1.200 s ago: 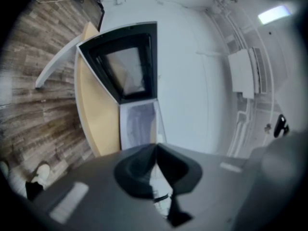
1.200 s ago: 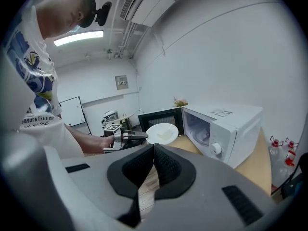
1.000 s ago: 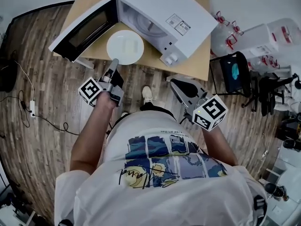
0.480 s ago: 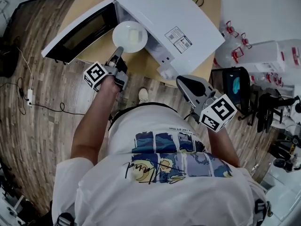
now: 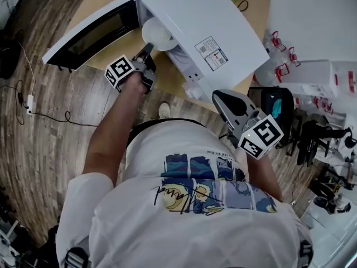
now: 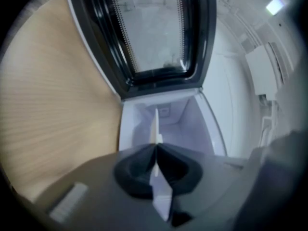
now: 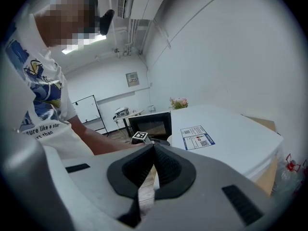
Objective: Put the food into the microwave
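A white microwave (image 5: 206, 21) stands on the wooden table (image 5: 111, 43) with its black-windowed door (image 5: 92, 29) swung open to the left. My left gripper (image 5: 148, 48) is shut on the near rim of a white plate (image 5: 159, 32), which hangs partly inside the cavity mouth. In the left gripper view the plate (image 6: 155, 126) shows edge-on between the jaws, with the white cavity (image 6: 180, 124) straight ahead. Any food on the plate is too pale to make out. My right gripper (image 5: 216, 96) is shut and holds nothing, close to the person's body, off the table's near right corner.
The open door (image 6: 149, 32) stands beside the cavity, with bare table (image 6: 48, 105) to its left. A chair (image 5: 276, 102) and clear boxes (image 5: 312, 71) crowd the floor at right. A cable (image 5: 33, 113) runs over the wooden floor at left.
My left gripper has carried the plate from the table in front of the microwave up to the cavity mouth. The right gripper has drifted a little to the right, still shut.
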